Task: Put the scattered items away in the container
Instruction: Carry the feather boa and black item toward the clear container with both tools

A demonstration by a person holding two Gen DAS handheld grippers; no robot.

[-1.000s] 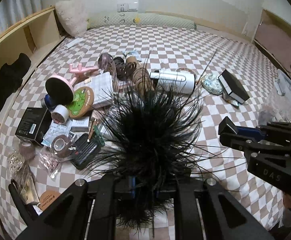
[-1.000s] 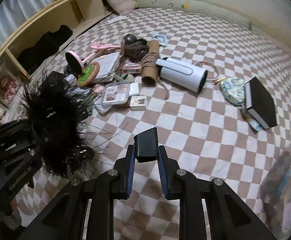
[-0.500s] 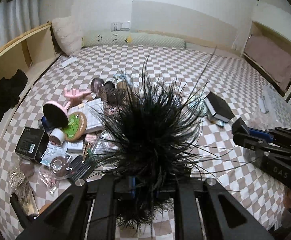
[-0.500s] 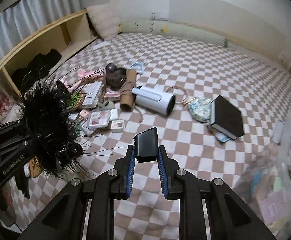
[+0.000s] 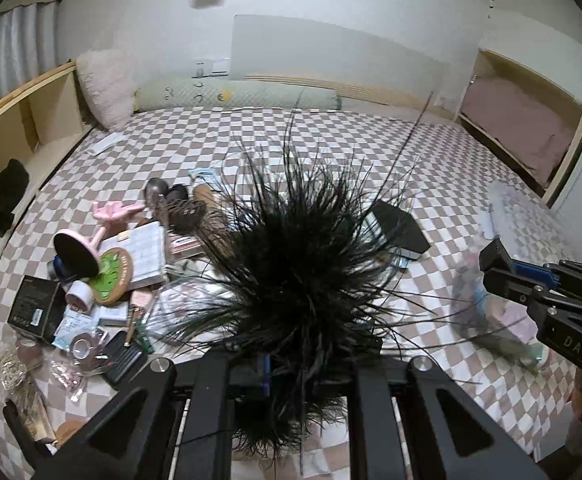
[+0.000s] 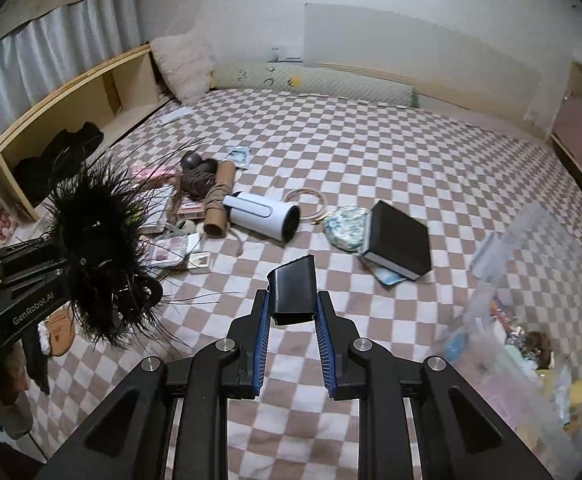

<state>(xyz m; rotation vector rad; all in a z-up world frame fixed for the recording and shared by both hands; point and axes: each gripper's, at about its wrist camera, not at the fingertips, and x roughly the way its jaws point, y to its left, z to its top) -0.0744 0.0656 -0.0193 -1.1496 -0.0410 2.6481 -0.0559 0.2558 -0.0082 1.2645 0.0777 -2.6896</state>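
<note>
A bushy black feather piece [image 5: 299,276] fills the centre of the left wrist view, and my left gripper [image 5: 291,364] is shut on its base; the same feather piece [image 6: 95,248] shows at the left of the right wrist view. My right gripper [image 6: 293,308] is shut on a small black rectangular case [image 6: 294,290], held above the checked bedspread [image 6: 371,152]. A clear plastic container [image 6: 531,320] with several items inside sits at the right, seen blurred. The container [image 5: 503,288] lies behind my right gripper [image 5: 499,264] in the left wrist view.
A pile of scattered items lies left of centre: pink stand [image 5: 79,248], black box [image 5: 35,308], tape rolls [image 5: 79,294], white cylinder [image 6: 263,216], black book [image 6: 399,244], patterned pouch [image 6: 345,222]. A wooden shelf [image 6: 71,100] runs along the left; pillows [image 6: 183,64] lie at the far end.
Both grippers have risen and tilted up, so more of the wall and room shows. The clear container has come into view at the right. Each gripper keeps its hold.
</note>
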